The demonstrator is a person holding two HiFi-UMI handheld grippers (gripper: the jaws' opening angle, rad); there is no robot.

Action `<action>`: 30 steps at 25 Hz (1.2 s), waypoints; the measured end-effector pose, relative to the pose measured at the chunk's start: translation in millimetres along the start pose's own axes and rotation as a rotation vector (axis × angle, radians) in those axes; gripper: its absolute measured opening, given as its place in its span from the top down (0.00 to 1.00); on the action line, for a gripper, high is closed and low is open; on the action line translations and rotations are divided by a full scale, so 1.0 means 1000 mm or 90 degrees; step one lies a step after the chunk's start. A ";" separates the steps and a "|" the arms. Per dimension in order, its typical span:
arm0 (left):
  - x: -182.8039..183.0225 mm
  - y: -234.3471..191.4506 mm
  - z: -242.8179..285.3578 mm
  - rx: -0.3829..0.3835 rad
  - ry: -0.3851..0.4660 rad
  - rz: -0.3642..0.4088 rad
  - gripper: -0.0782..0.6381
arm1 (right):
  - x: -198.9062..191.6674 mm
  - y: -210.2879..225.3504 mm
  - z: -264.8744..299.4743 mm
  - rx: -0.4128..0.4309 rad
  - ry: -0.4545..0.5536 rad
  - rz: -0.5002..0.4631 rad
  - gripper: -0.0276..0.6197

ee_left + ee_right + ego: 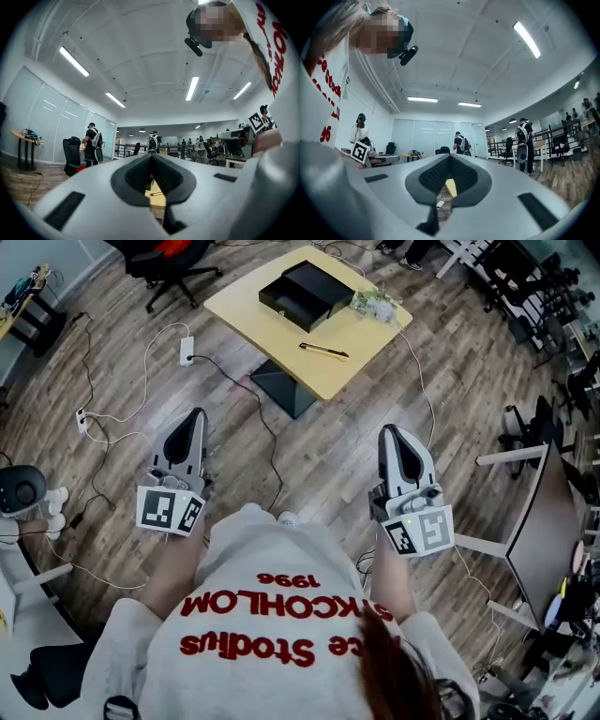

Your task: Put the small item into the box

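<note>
Sweatshirt: one grey top with red print, on the person, filled the 6 o'clock edge of the head view.
Grippers: two, each with one marker cube.
Left gripper: held out level over the wood floor, at 9 o'clock of the person's chest. Its own view showed the jaws drawn together at the tips, with nothing between them.
Right gripper: held out almost level at 3 o'clock and roughly parallel to the left one. Its own view showed the jaws pressed together and empty.
Table: one pale wooden top stood at 12 o'clock, well apart from both grippers.
Box: one black box, open, lay on the table.
Small leafy bunch: one lay on the table just beside the box at its 3 o'clock, outside it.
Pen: one lay on the table at the box's 6 o'clock, apart from it.
Chair: one black office chair stood at 11 o'clock.
</note>
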State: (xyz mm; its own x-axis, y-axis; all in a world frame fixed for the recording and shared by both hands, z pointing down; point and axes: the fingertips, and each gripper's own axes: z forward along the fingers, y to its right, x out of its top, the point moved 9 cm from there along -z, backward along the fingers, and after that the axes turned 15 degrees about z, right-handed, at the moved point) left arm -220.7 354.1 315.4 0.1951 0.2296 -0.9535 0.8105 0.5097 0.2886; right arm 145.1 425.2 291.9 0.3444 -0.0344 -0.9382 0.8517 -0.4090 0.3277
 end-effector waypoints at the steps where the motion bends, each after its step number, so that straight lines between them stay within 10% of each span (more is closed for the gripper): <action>1: 0.000 0.001 0.001 0.006 -0.001 -0.009 0.88 | 0.000 0.004 0.001 0.003 0.001 0.005 0.95; 10: -0.015 0.006 0.031 0.008 -0.004 -0.025 0.88 | -0.010 0.031 0.020 -0.005 -0.001 0.043 0.95; 30: -0.059 -0.131 0.215 -0.122 0.038 -0.022 0.88 | -0.003 0.064 0.184 -0.145 0.037 0.037 0.95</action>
State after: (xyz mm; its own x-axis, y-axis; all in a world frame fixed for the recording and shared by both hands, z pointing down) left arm -219.7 95.0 314.6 0.1315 0.2550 -0.9580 0.6955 0.6649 0.2725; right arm 126.5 231.5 295.2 0.4126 0.0039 -0.9109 0.8944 -0.1913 0.4043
